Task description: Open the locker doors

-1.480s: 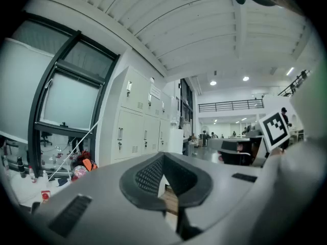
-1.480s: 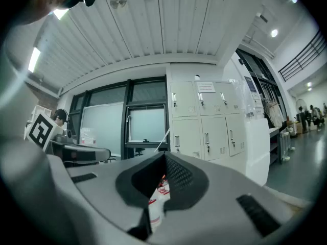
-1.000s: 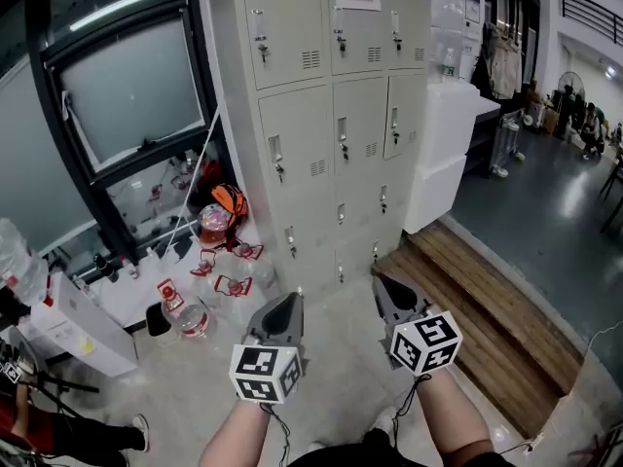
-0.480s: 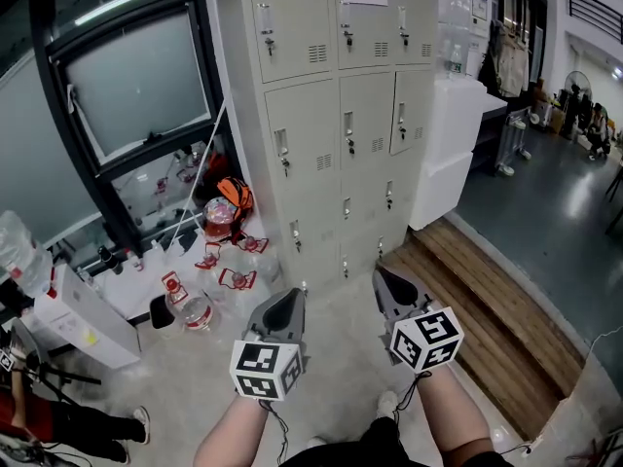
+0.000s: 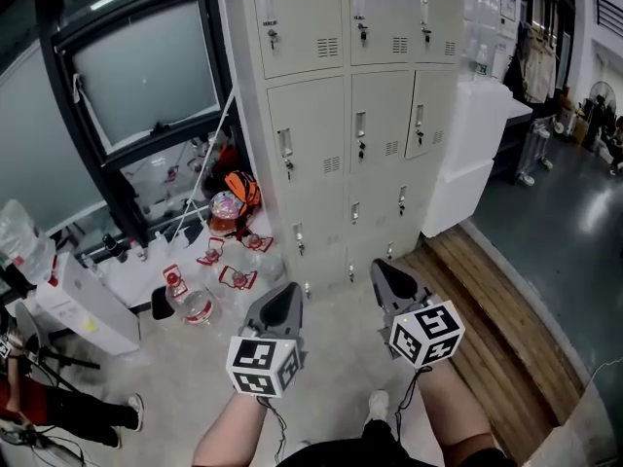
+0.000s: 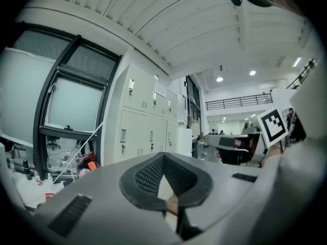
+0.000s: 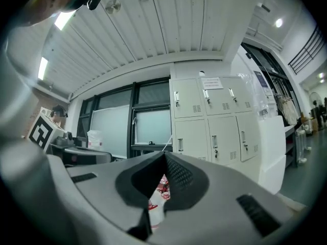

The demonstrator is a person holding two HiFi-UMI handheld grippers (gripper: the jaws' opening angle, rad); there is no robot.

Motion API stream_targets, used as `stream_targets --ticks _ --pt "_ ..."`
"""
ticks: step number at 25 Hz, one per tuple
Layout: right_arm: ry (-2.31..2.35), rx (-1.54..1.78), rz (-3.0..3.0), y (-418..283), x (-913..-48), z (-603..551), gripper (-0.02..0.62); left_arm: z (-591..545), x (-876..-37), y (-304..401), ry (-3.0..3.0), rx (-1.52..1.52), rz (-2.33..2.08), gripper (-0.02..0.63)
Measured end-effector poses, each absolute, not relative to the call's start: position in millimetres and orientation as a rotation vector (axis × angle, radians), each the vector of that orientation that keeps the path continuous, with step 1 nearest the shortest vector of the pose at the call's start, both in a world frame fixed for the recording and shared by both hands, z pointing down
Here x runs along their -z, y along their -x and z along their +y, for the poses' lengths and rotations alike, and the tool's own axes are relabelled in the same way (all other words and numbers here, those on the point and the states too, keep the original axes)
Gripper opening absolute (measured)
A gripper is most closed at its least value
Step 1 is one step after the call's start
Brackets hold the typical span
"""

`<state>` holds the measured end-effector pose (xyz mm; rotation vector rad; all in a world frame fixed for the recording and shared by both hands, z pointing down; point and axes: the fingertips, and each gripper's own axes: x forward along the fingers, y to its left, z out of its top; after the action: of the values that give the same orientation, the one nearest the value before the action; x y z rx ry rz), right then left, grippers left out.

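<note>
Shows a dark-framed window [image 5: 146, 66] at upper left, an orange object [image 5: 240, 189] and a clear plastic bottle [image 5: 195, 309] on the pale floor [image 5: 336, 348] below it, a white box [image 5: 83, 314] near the left edge, a white cabinet [image 5: 467, 154] at right, and a wooden platform [image 5: 487, 300] in front of that cabinet.

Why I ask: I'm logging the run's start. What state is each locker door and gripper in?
Locker doors: every one in view is shut, none touched.
Left gripper: shut, empty, not touching the doors.
Right gripper: shut, empty, not touching the doors.
</note>
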<state>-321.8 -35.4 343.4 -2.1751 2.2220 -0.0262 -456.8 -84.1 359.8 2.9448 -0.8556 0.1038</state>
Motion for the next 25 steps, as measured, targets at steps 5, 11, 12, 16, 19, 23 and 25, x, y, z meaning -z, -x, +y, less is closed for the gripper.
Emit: stream_targets --ticks 5,11,12,16,19,23,25 --pt "2.128 0.02 2.268 274.7 -343.1 -67.4 0.0 -110.3 -362.5 410.6 -2.927 -0.101 -0.913 0.0" --pt "2.076 0.026 2.309 217.5 -346.9 -107.6 0.0 -144.8 -370.2 356.0 -2.899 -0.111 -0.978 0.001" --pt "2.066 0.031 2.317 209.0 -348.0 -114.2 0.0 -150.9 -371.1 348.2 -2.891 -0.108 -0.993 0.001" --pt "2.026 0.048 2.362 178.1 -353.1 -135.9 0.0 -169.6 -374.1 318.9 -2.859 -0.098 -1.049 0.001" --pt "1.992 0.053 2.395 156.7 -353.8 -150.8 0.0 -181.4 -373.9 298.8 -2.841 -0.089 -1.094 0.0" --pt "1.935 0.059 2.441 135.1 -354.0 -168.9 0.0 -195.9 -371.8 279.1 -2.811 -0.076 -1.168 0.002" --pt "1.901 0.064 2.465 127.4 -354.5 -176.2 0.0 -200.5 -369.9 271.0 -2.797 -0.072 -1.205 0.0"
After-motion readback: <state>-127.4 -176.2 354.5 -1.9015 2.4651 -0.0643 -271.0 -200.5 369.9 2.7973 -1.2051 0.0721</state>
